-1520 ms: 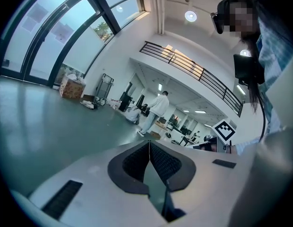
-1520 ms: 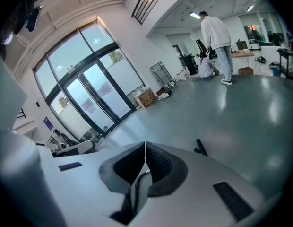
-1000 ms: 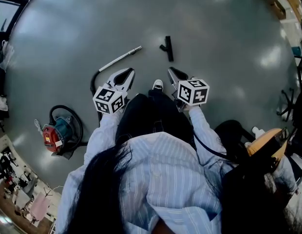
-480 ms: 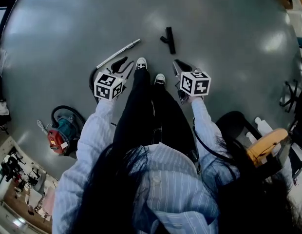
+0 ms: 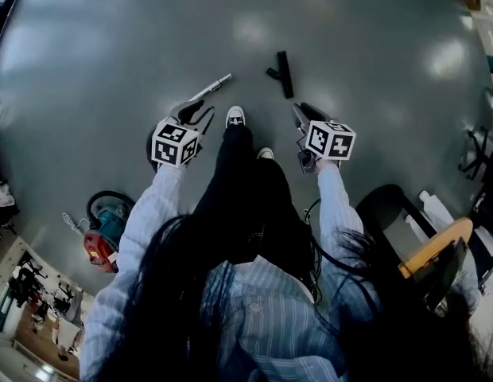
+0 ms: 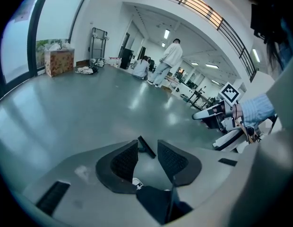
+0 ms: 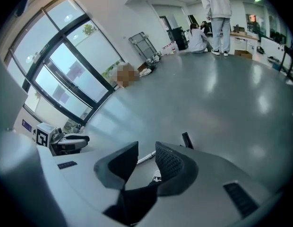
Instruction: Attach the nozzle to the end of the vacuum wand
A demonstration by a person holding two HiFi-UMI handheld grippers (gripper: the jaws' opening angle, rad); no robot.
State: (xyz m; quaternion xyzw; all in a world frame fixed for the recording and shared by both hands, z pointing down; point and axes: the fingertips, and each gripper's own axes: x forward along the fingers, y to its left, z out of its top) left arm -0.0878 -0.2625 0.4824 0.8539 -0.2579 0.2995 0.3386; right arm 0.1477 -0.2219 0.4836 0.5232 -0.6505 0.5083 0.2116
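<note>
A black T-shaped nozzle (image 5: pixel 284 72) lies on the grey floor ahead of my right gripper (image 5: pixel 307 111). The silver vacuum wand (image 5: pixel 211 86) lies to its left, its free end pointing toward the nozzle, just beyond my left gripper (image 5: pixel 196 108). Both grippers hang low over the floor, apart from both parts. Their jaws have just been opening and hold nothing. In the left gripper view the nozzle (image 6: pixel 146 146) shows through the gap of the left gripper (image 6: pixel 147 152). In the right gripper view the wand (image 7: pixel 145 158) shows between the jaws and the nozzle (image 7: pixel 187 140) lies just right of them.
A red and teal vacuum body (image 5: pixel 99 233) with a black hose sits on the floor at the left. The person's shoes (image 5: pixel 235 116) stand between the grippers. A chair (image 5: pixel 437 249) is at the right. People (image 6: pixel 168 60) stand far across the hall.
Both grippers have sunk toward the floor and come closer to the wand and nozzle. Their jaws, shut before, now stand apart. The person has stepped forward.
</note>
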